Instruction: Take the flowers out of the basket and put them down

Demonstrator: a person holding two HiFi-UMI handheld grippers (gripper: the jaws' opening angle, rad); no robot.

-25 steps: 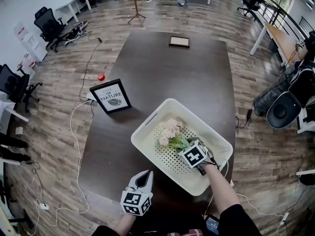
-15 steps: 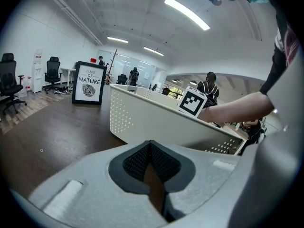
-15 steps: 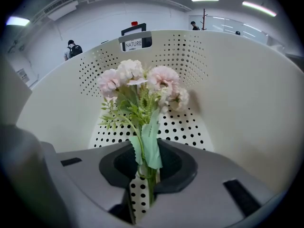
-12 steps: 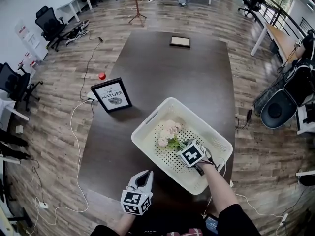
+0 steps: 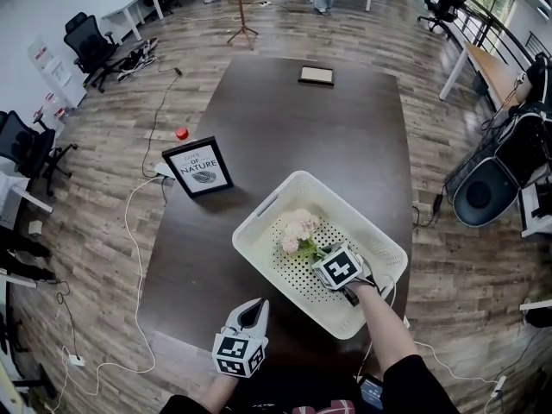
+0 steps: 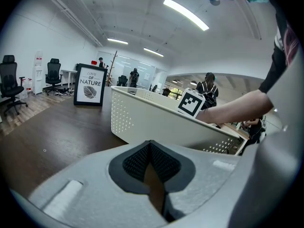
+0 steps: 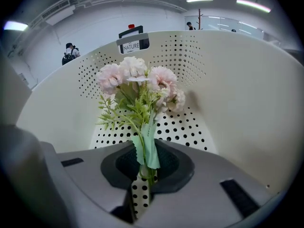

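The jaws of the right gripper (image 7: 144,172) are closing on the green stems of the flowers (image 7: 137,84), which sit between the pads with the pink heads pointing away, inside the white perforated basket (image 7: 237,94). The left gripper (image 6: 152,163) has its jaws together on nothing, near the front edge of the dark table (image 5: 328,128), outside the basket; a framed sign (image 5: 197,167) stands farther back
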